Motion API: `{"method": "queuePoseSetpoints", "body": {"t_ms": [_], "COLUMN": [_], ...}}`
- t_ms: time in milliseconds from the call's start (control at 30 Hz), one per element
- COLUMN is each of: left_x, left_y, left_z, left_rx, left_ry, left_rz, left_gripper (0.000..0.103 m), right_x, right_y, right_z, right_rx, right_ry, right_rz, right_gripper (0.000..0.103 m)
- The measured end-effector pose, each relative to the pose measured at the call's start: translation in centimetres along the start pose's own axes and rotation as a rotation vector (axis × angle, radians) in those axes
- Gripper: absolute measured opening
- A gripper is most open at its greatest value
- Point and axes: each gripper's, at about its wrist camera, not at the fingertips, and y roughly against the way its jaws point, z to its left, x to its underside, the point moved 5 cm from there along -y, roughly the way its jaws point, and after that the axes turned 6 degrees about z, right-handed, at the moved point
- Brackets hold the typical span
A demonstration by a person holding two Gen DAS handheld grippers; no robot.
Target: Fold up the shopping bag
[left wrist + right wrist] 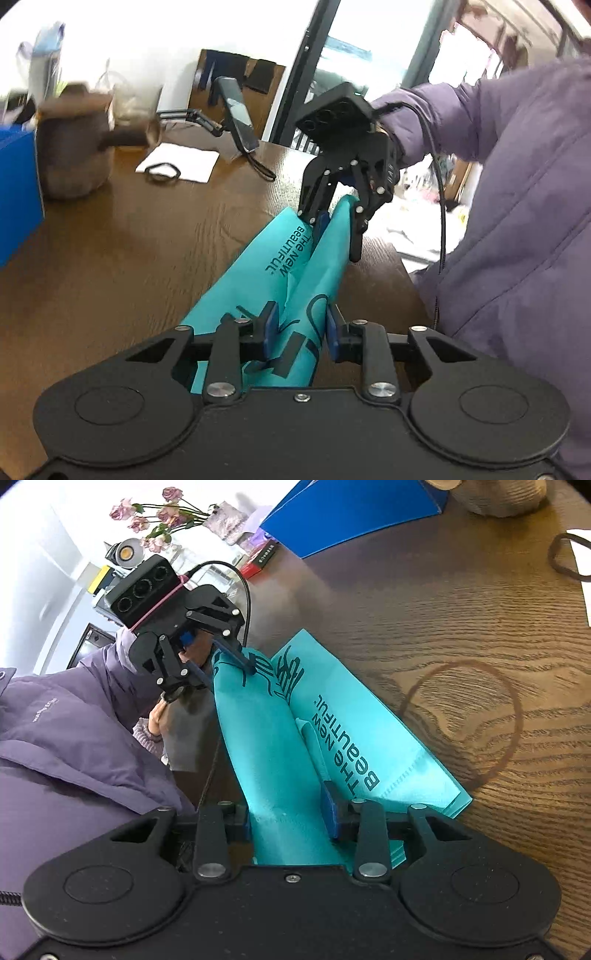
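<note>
Two claws at work on one teal shopping bag (351, 716), lying lengthwise on the dark wood-grain worktop (443, 609) along the edge nearest the purple sleeve (517, 184). Left claw (300, 332) partly closed, blue pads touching a raised ridge of fabric at the bag's printed end. Right claw (291, 816) about as narrow, astride the opposite end, pads against a lifted flap; firmness of either pinch hard to judge.

Best done by lifting both ends level, keeping the flap taut between the claws, then laying it flat over the lettered panel so edges meet. Avoid twisting one end ahead of the other.

Thin non-woven cloth, matte, soft but crease-holding, stitched hem at the bag's far corner, likely to slip if gripped lightly. Beyond the bag, a faint ring stain on the wood.
</note>
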Motion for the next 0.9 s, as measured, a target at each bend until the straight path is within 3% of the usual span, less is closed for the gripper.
{"method": "queuePoseSetpoints", "body": {"t_ms": [67,167,433,667,900], "left_x": [0.5,0.6,-0.1,-0.3,-0.4], "left_y": [-0.8,-1.6,-2.9,-3.5,-3.8], "left_z": [2.1,3.9,5.9,6.8,7.2], "left_rx": [0.092,0.158,0.243,0.282,0.303], "left_ry": [0.087,0.139,0.184,0.208,0.221], "left_rz": [-0.009,0.005,0.04,0.049,0.066], "left_gripper": [0.03,0.039,0.04,0.04,0.04], "right_x": [0.1,0.7,2.4,4.3,6.6], "right_y": [0.2,0.5,0.3,0.4,1.5], "right_z": [0.5,1.1,4.1,4.9,4.8], "right_rx": [0.04,0.115,0.31,0.322,0.355], "right_ry": [0.009,0.035,0.175,0.194,0.176], "right_rz": [-0.023,-0.089,-0.252,-0.452,-0.551], "right_gripper": [0.038,0.041,0.048,0.048,0.042]}}
